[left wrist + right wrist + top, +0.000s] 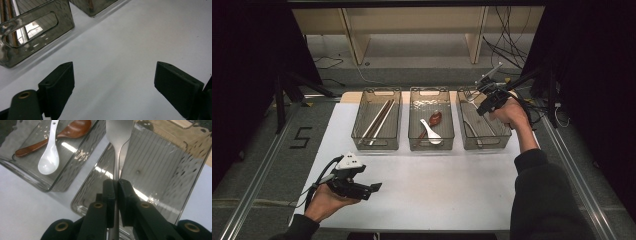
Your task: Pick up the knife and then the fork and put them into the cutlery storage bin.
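Right fingers pinch a metal fork above the right-hand bin (clear plastic) — left fingers spread wide.

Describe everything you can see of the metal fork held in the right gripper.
The fork looks like plain polished silver metal, with a slim handle that widens toward its head; the tine tips are cut off at the top edge of the right gripper view. The right gripper is shut on its handle, black pads pressing both sides. It hangs above the right-hand clear bin, pointing away from the gripper. Nothing else visibly touches it.
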`<state>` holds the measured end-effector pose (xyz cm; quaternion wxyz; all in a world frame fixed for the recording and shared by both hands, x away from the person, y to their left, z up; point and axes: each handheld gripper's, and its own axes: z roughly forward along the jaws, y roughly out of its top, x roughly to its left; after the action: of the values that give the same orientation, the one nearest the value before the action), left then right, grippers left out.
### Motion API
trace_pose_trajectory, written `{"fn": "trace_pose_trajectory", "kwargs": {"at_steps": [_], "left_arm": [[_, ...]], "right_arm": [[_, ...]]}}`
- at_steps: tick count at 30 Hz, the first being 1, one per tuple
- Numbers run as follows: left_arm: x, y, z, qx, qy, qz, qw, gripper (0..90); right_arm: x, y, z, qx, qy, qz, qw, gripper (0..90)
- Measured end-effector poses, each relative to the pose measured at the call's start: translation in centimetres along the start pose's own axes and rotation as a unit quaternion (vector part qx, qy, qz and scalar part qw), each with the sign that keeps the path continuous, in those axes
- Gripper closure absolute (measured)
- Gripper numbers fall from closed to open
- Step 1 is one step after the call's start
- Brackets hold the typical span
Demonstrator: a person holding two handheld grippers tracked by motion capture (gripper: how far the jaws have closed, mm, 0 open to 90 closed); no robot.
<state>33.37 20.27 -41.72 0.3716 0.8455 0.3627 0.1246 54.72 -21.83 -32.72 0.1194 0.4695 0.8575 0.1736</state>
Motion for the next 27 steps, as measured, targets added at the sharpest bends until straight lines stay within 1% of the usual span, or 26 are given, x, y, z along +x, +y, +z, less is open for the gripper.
{"fn": "trace_pose_trajectory", "kwargs": {"at_steps": [3, 7, 8, 11, 17, 19, 24, 27], "left_arm": [[0.0, 0.0, 0.0, -0.001, 0.001, 0.0, 1.0, 16.1], [0.0, 0.0, 0.0, -0.003, 0.001, 0.0, 1.0, 16.1], [0.0, 0.0, -0.1, -0.002, 0.001, -0.001, 1.0, 16.1], [0.0, 0.0, 0.0, -0.002, 0.0, -0.001, 1.0, 16.1], [-0.1, 0.0, 0.0, -0.002, 0.001, 0.0, 1.0, 16.1], [-0.1, 0.0, -0.1, -0.002, 0.0, -0.001, 1.0, 16.1], [-0.1, 0.0, -0.1, -0.002, 0.0, -0.001, 1.0, 16.1], [-0.1, 0.0, -0.1, -0.003, -0.001, -0.001, 1.0, 16.1]], "right_arm": [[-0.2, 0.4, 0.1, -0.003, -0.006, 0.008, 0.9999, 84.9], [-0.3, 0.7, 0.6, -0.004, -0.016, 0.01, 0.9998, 84.9], [-0.4, 0.7, 0.7, -0.003, -0.016, 0.006, 0.9999, 84.9], [-0.5, 0.8, 1.0, 0.001, -0.022, 0.012, 0.9997, 84.9], [-0.8, 0.9, 1.7, -0.001, -0.026, 0.02, 0.9995, 84.9], [-0.9, 0.9, 2.0, -0.003, -0.029, 0.028, 0.9992, 84.9], [-1.2, 0.6, 2.9, -0.001, -0.03, 0.037, 0.9989, 84.9], [-1.3, 0.6, 3.4, 0.0, -0.035, 0.043, 0.9985, 84.8]]}}
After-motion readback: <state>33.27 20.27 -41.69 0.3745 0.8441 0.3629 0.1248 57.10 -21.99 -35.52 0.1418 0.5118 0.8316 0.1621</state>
